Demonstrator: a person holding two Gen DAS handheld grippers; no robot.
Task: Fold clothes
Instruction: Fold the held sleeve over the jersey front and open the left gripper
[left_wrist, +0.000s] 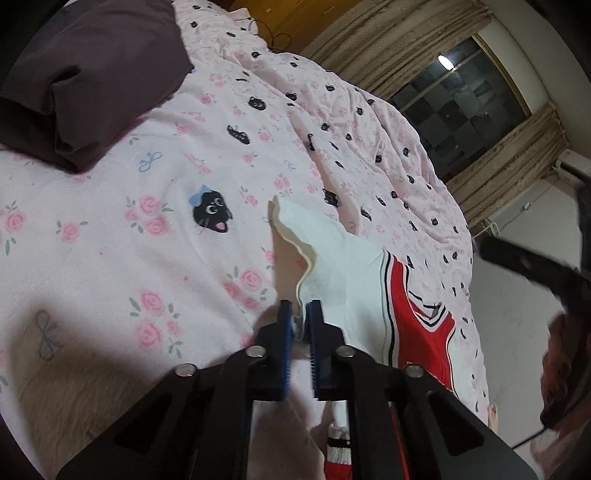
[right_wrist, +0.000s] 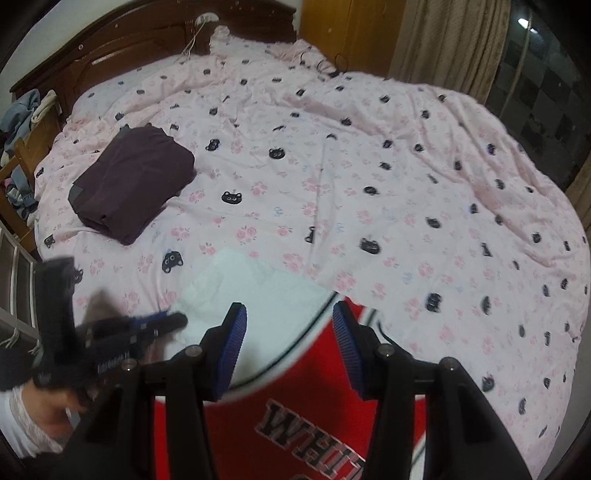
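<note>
- The left hand-held gripper (left_wrist: 300, 314) has its ribbed blue pads pinched together on a thin white edge of the jersey (left_wrist: 417, 325), so it's clamped on the fabric. From the right wrist camera the same left gripper (right_wrist: 159, 323) looks blurry, low at the left over the white cloth.
- The right hand-held gripper (right_wrist: 286, 347) is spread wide. Its two blue ridged pads sit well apart with nothing between them, hovering just above the jersey.
- The jersey (right_wrist: 280, 398) lies on the bed at the near edge. It has a shiny red body, white panels with thin black and red trim lines, and blocky stitched letters across the red part.
- The white part bunches into a soft, crinkled flap (left_wrist: 295, 229) that sticks up in a point with a wavy hemmed edge.
- The bedspread (right_wrist: 332, 177) is light pink cotton-looking stuff printed with black cat faces, pink roses and small blue bows. It's rumpled and creased toward the far side.
- A dark plum folded garment (right_wrist: 129, 184) sits as a chunky, neat rectangle on the bedspread, well apart from the jersey toward the headboard side. It's matte with soft rolled edges.
- There's a dark carved wooden headboard (right_wrist: 129, 40) at the far end.
- Beige textured curtains (left_wrist: 399, 40) hang around a dark window (left_wrist: 458, 92).
</note>
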